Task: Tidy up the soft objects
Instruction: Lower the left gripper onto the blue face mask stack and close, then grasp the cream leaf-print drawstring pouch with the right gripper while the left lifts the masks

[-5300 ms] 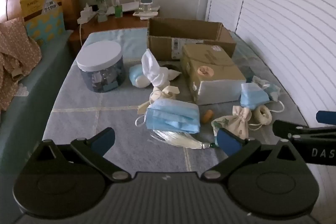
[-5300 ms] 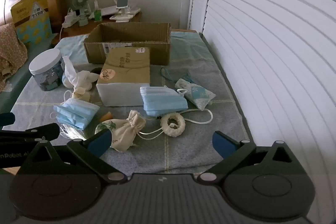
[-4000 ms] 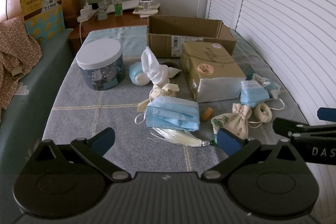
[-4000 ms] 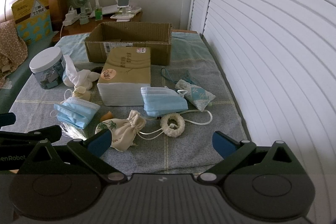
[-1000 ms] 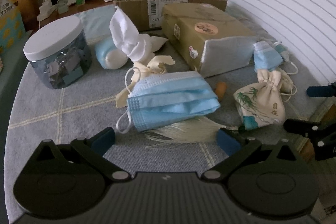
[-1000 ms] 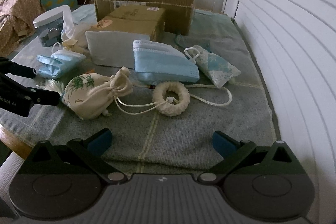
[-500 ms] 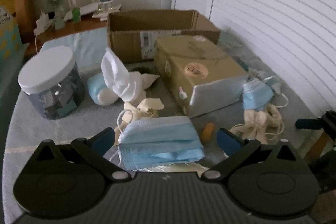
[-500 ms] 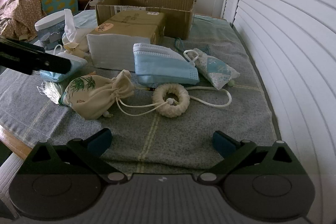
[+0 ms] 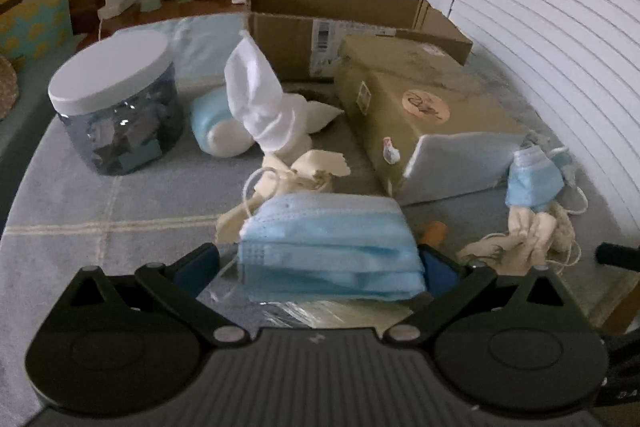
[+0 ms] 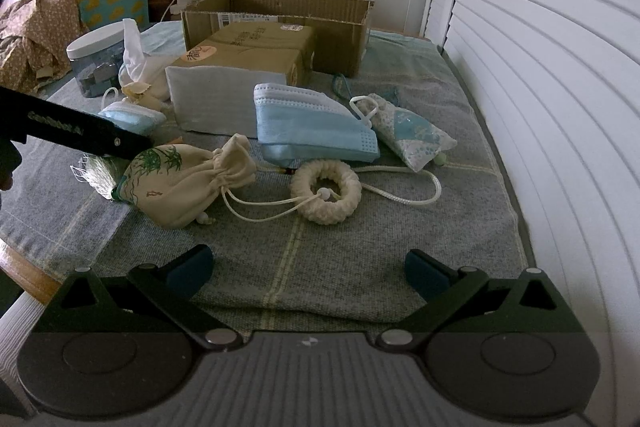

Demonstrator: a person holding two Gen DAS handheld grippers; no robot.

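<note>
My left gripper [image 9: 318,263] is open, its two fingers on either side of a stack of blue face masks [image 9: 332,247] lying on the grey cloth. A cream tassel [image 9: 320,311] lies under the masks. My right gripper [image 10: 308,267] is open and empty, low over the cloth near its front edge. Ahead of it lie a cream drawstring pouch [image 10: 176,175], a knitted ring [image 10: 326,191] on a cord, a second blue mask stack [image 10: 312,129] and a patterned sachet [image 10: 412,133]. The open cardboard box [image 10: 276,23] stands at the back.
A tan tissue pack [image 9: 428,123] lies in the middle. A white-lidded jar [image 9: 116,103], a blue-white soft toy with white cloth [image 9: 248,115] and a cream pouch [image 9: 296,179] sit left. A shuttered wall [image 10: 560,107] bounds the right. The left gripper's body [image 10: 72,131] crosses the right wrist view.
My left gripper has moved forward and down until its fingers straddle the blue mask stack. The right gripper has held almost still, open.
</note>
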